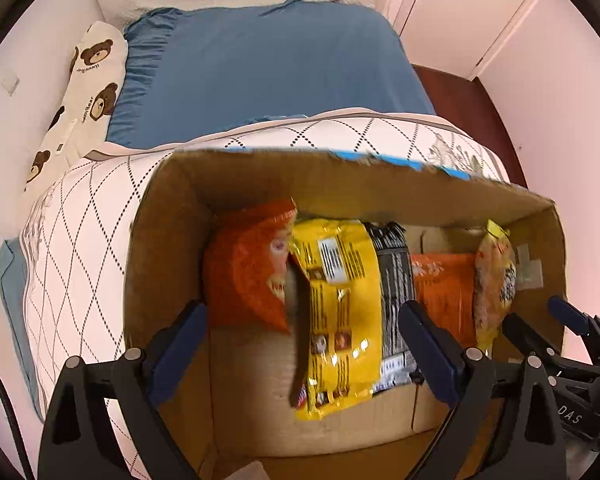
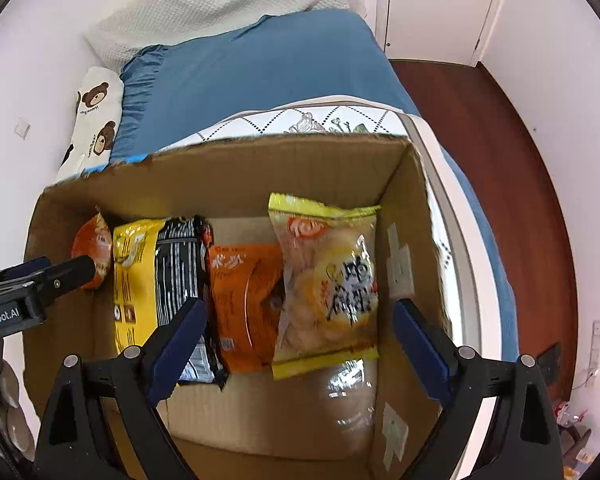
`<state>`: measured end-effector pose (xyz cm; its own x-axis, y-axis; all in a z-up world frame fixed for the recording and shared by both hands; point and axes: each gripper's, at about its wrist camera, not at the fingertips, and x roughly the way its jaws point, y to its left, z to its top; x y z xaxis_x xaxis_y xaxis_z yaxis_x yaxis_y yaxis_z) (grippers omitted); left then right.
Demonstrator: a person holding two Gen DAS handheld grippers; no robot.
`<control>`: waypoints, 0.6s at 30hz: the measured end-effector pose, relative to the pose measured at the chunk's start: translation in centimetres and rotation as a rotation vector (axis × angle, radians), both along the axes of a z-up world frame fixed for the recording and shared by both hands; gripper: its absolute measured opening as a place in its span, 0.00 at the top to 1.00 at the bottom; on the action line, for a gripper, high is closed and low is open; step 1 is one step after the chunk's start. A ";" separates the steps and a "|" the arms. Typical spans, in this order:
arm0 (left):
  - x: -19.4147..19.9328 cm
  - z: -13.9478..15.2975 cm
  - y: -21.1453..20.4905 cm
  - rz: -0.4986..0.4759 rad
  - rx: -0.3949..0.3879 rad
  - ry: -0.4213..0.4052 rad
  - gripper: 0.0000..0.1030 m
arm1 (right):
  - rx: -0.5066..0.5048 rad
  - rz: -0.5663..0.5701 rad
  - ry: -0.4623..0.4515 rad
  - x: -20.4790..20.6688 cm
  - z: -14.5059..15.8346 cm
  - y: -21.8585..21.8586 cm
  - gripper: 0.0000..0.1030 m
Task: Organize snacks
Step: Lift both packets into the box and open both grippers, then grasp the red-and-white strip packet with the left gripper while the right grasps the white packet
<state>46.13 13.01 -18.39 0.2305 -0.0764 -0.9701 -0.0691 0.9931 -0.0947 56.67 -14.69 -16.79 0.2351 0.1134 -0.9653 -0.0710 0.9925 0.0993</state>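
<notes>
An open cardboard box [image 1: 172, 216] [image 2: 260, 164] stands on the bed and holds several snack packets standing in a row. From the left: an orange-red packet [image 1: 244, 272] [image 2: 94, 240], a yellow packet [image 1: 340, 304] [image 2: 134, 276], a black packet [image 1: 394, 280] [image 2: 180, 268], an orange packet [image 1: 444, 288] [image 2: 244, 300], and a pale yellow noodle packet [image 1: 496, 280] [image 2: 328, 284]. My left gripper [image 1: 300, 344] is open above the box's left half, around the yellow packet without touching it. My right gripper [image 2: 300, 340] is open above the right half, empty.
The box sits on a white quilted mattress [image 1: 80, 216] with a blue sheet [image 1: 268, 68] [image 2: 260, 76] behind it. A bear-print pillow [image 1: 88, 92] lies at the left by the wall. Dark wood floor [image 2: 500, 128] runs along the right.
</notes>
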 end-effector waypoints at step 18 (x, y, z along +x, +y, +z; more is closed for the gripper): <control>-13.5 7.1 -3.6 -0.001 0.054 -0.278 0.05 | -0.041 0.001 -0.223 -13.0 6.7 -0.9 0.07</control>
